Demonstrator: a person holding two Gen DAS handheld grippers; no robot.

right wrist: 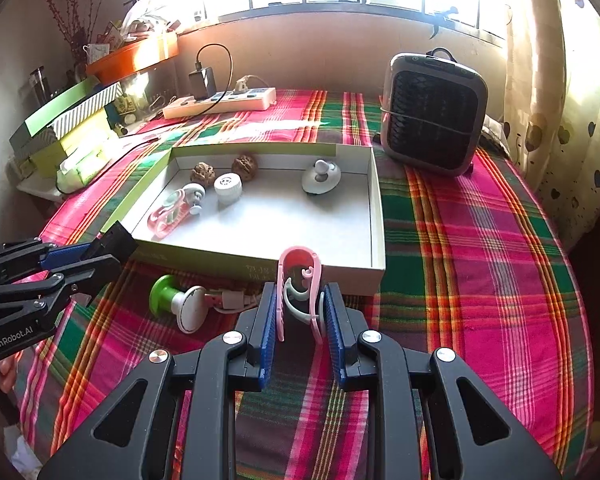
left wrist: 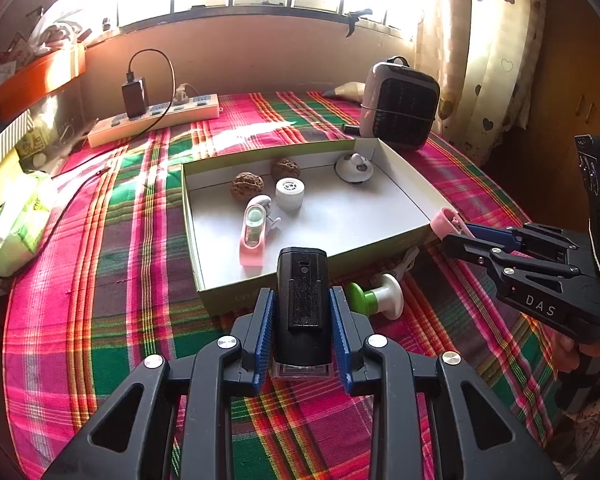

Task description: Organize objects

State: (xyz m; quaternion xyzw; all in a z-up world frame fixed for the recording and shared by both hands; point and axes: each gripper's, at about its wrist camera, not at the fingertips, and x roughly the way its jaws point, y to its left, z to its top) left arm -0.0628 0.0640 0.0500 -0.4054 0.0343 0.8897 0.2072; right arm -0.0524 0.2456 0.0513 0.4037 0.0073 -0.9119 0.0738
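Box (left wrist: 404, 196) on the plaid cloth already holds five small items. Your left gripper (left wrist: 302, 328) clamps a black device (left wrist: 302, 300), your right gripper (right wrist: 300, 320) a pink clip (right wrist: 300, 280) — both just short of it. Green-capped roller (right wrist: 176, 300) lies outside.

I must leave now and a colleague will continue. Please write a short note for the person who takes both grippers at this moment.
Left gripper: jaws shut on a black rectangular plastic device, held near the front wall of the shallow white cardboard box.
Right gripper: jaws shut on a pink and white plastic clip, also near the front wall.
Done, in the box: two brown walnuts, a white round cap, a pink holder, a white round knob piece.
Left: put both held things in; then the green and white spool and the white cable plug on the plaid cloth.
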